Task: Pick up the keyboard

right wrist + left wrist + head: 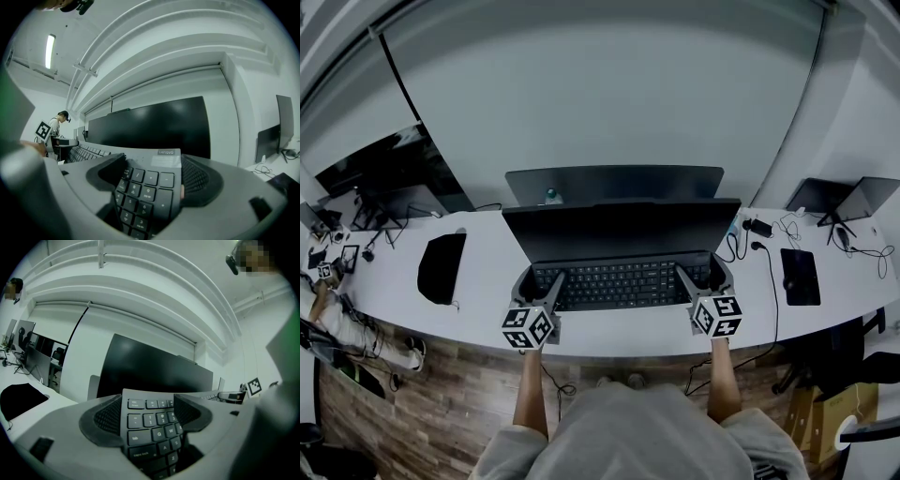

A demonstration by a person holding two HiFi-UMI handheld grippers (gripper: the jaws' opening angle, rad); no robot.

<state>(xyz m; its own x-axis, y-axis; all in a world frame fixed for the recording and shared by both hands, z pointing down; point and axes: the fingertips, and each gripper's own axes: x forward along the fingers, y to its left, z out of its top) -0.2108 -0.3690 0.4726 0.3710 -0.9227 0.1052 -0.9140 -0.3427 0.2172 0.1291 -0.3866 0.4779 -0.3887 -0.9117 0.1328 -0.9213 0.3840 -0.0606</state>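
Keyboard [623, 283] sits lengthwise just in front of the dark monitor [619, 230], over the near part of the white desk [487, 291]. Left gripper [539, 286] is clamped on its left end, pads closed over the esc/tab keys. Right gripper [705, 281] is clamped on the numpad end. Keyboard possibly lifted slightly off the desk, hard to tell. Black pad [442, 267] lies well apart to the left.

Office: long white desk [487, 272] carrying big monitor [619, 230], keyboard [619, 281], laptop [872, 195], loose cables [862, 250]; more workstations [37, 350] behind.
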